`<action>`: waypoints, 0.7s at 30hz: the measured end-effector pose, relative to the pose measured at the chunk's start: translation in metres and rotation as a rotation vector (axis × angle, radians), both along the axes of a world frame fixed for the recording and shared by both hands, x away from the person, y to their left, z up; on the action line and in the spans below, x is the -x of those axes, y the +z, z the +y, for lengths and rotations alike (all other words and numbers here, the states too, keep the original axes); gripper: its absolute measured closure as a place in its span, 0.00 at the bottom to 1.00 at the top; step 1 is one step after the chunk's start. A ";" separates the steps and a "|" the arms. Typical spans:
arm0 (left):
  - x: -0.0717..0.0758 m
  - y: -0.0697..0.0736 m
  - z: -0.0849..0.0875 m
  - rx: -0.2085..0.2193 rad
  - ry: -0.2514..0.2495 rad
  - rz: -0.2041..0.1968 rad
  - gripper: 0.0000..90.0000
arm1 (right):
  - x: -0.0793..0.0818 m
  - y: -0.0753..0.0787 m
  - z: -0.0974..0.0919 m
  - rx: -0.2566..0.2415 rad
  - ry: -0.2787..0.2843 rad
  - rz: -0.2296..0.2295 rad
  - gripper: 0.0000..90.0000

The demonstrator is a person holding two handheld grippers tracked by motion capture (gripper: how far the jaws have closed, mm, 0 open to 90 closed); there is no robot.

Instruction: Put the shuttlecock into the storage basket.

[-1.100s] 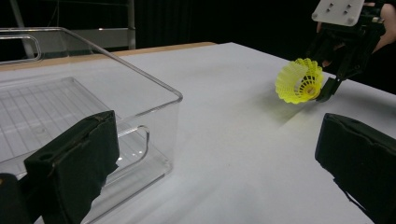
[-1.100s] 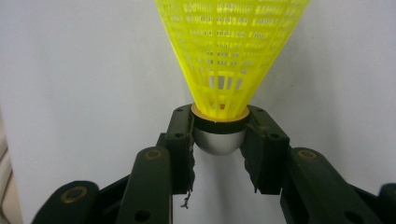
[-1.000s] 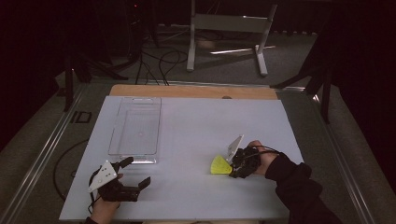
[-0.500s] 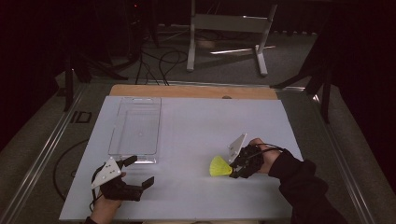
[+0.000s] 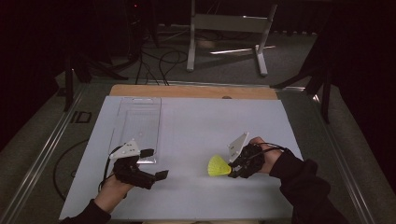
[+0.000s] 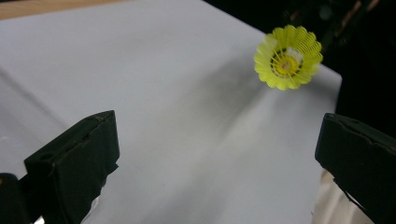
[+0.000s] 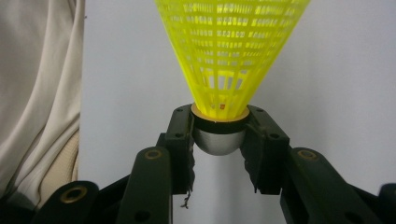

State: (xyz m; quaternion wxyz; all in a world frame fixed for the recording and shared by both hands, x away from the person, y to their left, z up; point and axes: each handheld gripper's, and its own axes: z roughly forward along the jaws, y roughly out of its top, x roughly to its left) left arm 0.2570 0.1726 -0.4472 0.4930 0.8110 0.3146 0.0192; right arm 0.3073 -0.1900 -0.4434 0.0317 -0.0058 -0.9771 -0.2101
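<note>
Shuttlecock (image 5: pixel 217 166), yellow, held by its cork in my right tongs (image 5: pixel 232 169), toward the near right of the tabletop (image 5: pixel 196 121).
Right jaws are clamped on the rounded cork (image 7: pixel 219 140), skirt pointing away from my hand toward the left tongs (image 5: pixel 156 163), which stand wide open and empty near the front left edge, just beside the clear tray (image 5: pixel 137 126). Judgement: grip sits low on the dome and could squirt out, so I'd carry it slowly and level, keep pressure even, and never squeeze the mesh skirt. For a handover, take it at the cork rim.
</note>
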 end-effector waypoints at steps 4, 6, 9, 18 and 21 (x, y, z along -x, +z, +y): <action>-0.010 0.008 -0.013 -0.027 -0.093 0.026 0.01 | 0.002 0.000 0.000 -0.010 0.011 0.001 0.73; -0.014 0.012 -0.019 -0.031 -0.124 0.050 0.01 | 0.003 0.000 0.000 -0.009 0.012 0.008 0.73; -0.022 0.016 -0.028 -0.041 -0.159 0.081 0.01 | 0.005 0.000 0.001 -0.005 0.025 0.011 0.73; -0.042 0.023 -0.053 -0.085 -0.246 0.081 0.01 | 0.006 0.003 0.004 -0.014 0.042 0.010 0.73; -0.045 0.023 -0.061 -0.097 -0.285 0.076 0.01 | 0.007 0.004 0.005 -0.012 0.046 0.009 0.73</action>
